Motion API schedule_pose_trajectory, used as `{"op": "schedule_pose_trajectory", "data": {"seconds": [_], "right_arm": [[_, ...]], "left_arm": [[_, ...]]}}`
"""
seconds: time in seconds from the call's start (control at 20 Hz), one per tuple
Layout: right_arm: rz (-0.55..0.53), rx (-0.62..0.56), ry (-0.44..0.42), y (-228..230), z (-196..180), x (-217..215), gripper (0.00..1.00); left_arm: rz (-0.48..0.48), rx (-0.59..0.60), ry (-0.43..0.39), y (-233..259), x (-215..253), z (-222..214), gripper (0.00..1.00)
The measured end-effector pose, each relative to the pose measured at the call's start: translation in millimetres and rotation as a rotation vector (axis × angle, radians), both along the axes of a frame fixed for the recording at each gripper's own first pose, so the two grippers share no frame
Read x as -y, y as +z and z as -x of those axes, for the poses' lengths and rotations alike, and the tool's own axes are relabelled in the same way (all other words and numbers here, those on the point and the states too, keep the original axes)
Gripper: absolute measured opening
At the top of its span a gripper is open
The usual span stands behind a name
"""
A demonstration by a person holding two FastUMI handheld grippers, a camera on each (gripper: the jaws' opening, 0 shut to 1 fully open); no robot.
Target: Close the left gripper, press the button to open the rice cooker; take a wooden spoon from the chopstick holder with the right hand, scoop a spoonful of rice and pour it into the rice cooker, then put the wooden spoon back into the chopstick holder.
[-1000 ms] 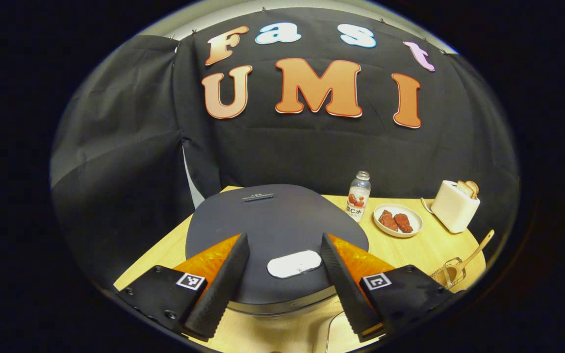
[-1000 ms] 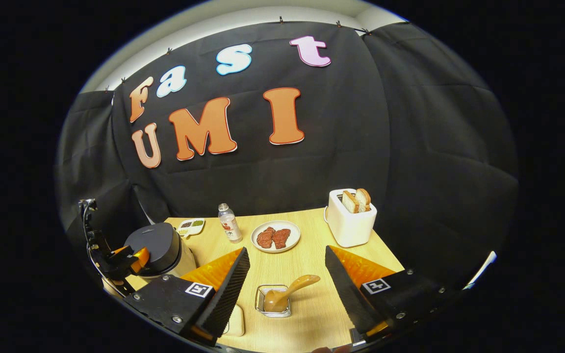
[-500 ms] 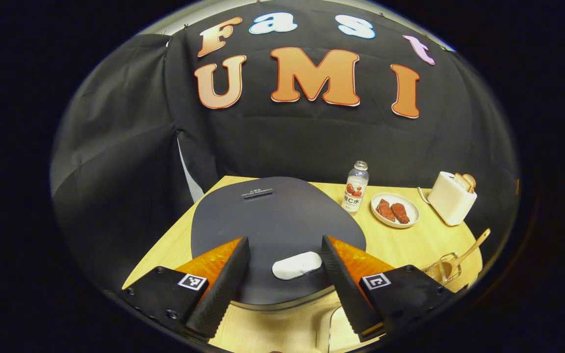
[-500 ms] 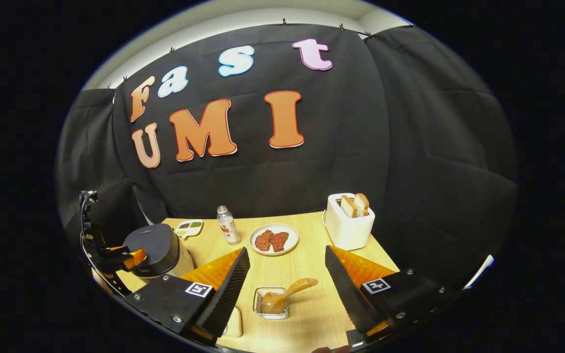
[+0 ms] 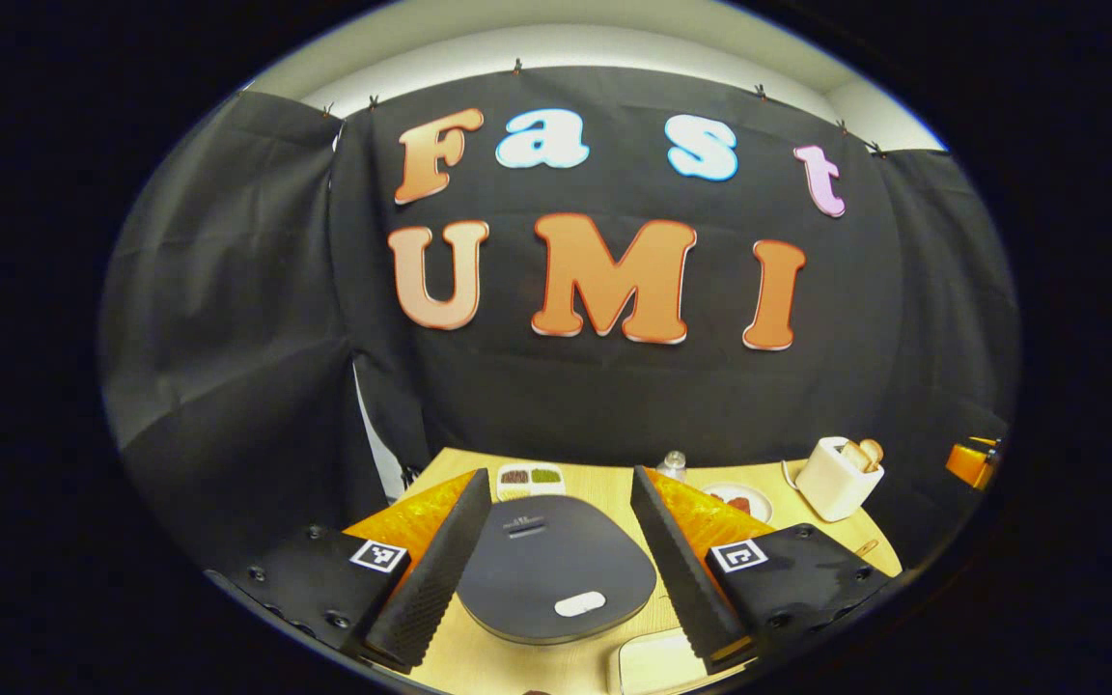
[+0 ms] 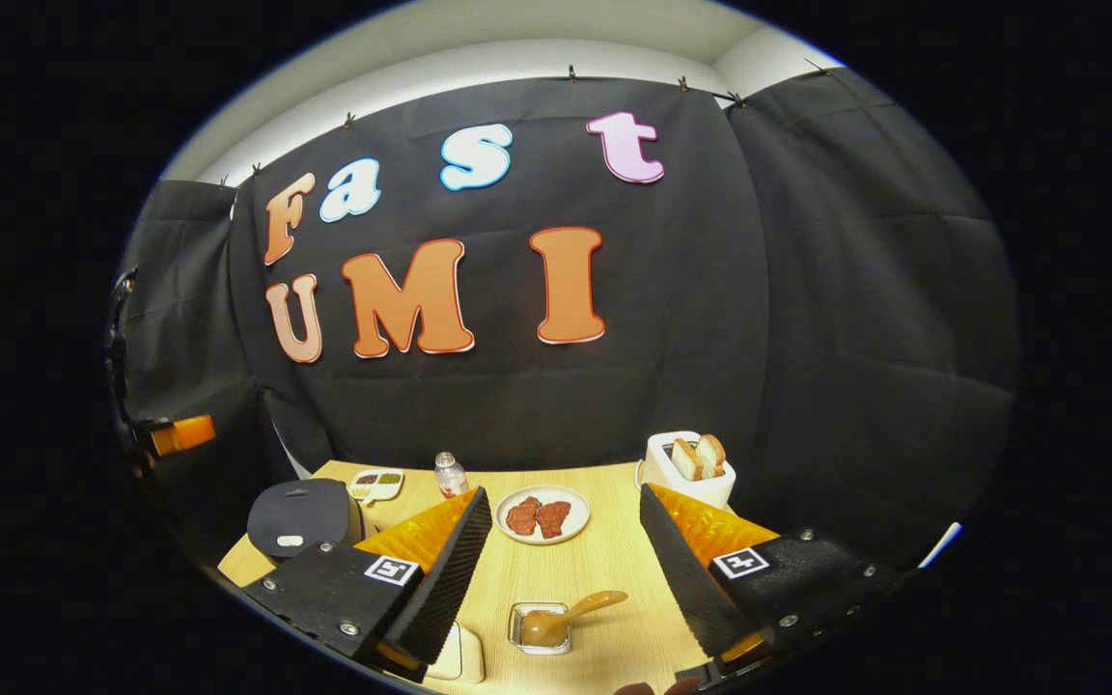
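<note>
Both grippers are held apart; with the left gripper (image 5: 551,565) unclosed, the small white oval button (image 5: 580,604) at 6 o'clock on the dark grey rice cooker lid (image 5: 556,569) could be straddled and missed.

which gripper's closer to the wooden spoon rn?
Right. The right gripper hangs just above the wooden spoon; the left gripper sits over the rice cooker.

The left gripper view looked down from high over the cooker (image 5: 556,579) toward the wall. The right gripper view stood farther right, facing the same table (image 6: 604,560); both shared cooker (image 6: 300,514) and toaster (image 6: 691,468).
</note>
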State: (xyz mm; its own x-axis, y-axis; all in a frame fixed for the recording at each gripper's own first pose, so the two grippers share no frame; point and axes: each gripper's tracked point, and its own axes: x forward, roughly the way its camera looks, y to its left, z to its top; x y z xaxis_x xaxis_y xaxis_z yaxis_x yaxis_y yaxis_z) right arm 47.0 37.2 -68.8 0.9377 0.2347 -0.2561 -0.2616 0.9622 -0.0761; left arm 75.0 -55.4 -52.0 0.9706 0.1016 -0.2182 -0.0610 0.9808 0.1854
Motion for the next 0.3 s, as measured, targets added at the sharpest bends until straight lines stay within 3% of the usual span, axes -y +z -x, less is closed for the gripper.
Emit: {"op": "schedule_pose_trajectory", "data": {"seconds": [0.3], "right_arm": [[0.023, 0.093, 0.000, 39.2, 0.1, -1.2, 0.95]], "left_arm": [[0.002, 0.132, -0.033, 81.7, 4.4, 29.1, 0.97]]}}
